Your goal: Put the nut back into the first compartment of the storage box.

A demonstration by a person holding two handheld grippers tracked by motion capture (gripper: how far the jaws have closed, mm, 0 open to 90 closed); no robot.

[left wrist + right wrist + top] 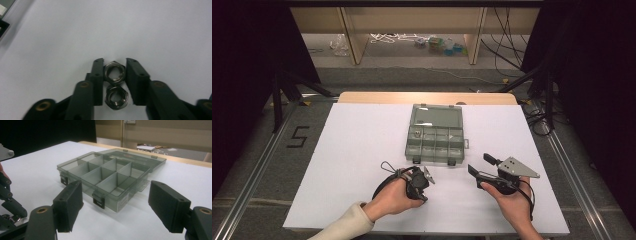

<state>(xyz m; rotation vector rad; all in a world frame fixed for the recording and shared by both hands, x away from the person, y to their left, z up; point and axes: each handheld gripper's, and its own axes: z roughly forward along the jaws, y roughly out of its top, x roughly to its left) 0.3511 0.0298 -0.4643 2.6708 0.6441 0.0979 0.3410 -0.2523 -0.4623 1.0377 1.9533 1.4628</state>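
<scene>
White sheet covers the table (362, 150), its wooden edge showing at the far side; dark floor, cables and pale wooden furniture legs lie beyond.

Nearest, two hands come in from the bottom edge of the high view, each holding one gripper. Left gripper (426, 181) points down at the sheet, near the front of the box. In the left gripper view its jaws stand a little apart, straddling two steel hex nuts that lie flat on the sheet. Far nut (114, 72) sits between the jaw tips, its flats just beside or touching both pads; I cannot tell whether it is squeezed. Near nut (116, 97) lies directly behind it, edge to edge with the first, deeper between the jaws.

Right gripper (480, 165) rests low over the sheet at the right, jaws spread wide and holding nothing, pointed toward the box; grey three-cornered plate on top.

Farther out, mid-table: one smoky transparent organiser box (434, 145), lid (436, 117) swung fully open and lying flat behind it. Tray counted from the right gripper view: eight compartments, two rows of four. One far-row compartment at the left of the high view holds a small metallic item (417, 133), too small to identify. Two dark latches on the front wall.

Count: nuts two, box one, grippers two.
</scene>
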